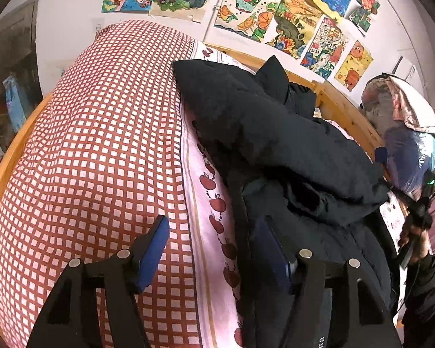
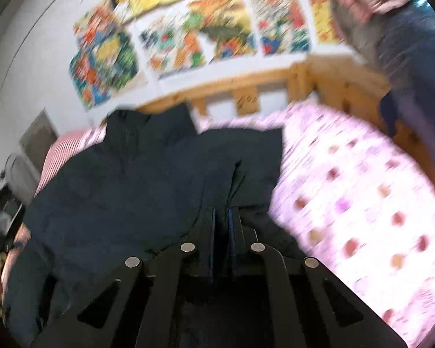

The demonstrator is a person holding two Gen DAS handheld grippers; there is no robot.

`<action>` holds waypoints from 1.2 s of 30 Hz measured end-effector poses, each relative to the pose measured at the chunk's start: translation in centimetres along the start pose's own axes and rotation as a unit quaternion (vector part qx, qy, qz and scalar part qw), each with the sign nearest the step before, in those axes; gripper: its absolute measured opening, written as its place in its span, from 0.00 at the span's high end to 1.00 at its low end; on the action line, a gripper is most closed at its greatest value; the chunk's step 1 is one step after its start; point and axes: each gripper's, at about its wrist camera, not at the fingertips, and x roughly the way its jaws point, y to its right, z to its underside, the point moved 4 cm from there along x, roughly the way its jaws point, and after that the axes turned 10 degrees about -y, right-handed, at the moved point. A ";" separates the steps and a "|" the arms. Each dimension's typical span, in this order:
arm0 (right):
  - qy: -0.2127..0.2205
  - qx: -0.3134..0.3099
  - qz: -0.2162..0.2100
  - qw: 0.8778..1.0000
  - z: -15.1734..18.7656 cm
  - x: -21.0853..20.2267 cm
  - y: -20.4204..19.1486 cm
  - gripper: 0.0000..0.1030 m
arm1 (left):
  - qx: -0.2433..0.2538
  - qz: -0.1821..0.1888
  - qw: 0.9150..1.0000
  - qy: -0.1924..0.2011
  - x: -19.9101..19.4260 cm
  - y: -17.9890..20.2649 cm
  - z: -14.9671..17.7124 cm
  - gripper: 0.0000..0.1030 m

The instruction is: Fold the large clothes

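Pinching the dark padded jacket (image 2: 124,191), the right gripper (image 2: 221,217) should lift slowly. Left gripper (image 1: 211,237) gapes empty; it should pin the hem.

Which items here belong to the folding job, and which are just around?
Job: large black padded jacket; left gripper; right gripper.
Around: red-and-white checked quilt; pink apple-print sheet; wooden bed rail; colourful drawings on the wall.

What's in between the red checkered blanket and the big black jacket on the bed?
In the left wrist view, a strip of pink sheet printed with red apples lies between the red checkered blanket and the black jacket.
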 end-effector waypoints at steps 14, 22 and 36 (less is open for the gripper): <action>0.004 -0.022 0.055 0.998 -1.0 0.8 0.4 0.86 | 0.045 -0.025 0.998 0.038 0.1 4.0 -5.3 0.39; -0.030 -0.117 -0.027 0.992 -2.0 3.5 -7.5 0.66 | 0.089 -0.013 0.995 0.036 3.4 9.3 -10.0 0.39; -0.090 -0.147 -0.015 0.985 3.6 10.5 -7.7 0.64 | 0.149 -0.109 0.982 -0.029 12.8 10.6 -7.9 0.37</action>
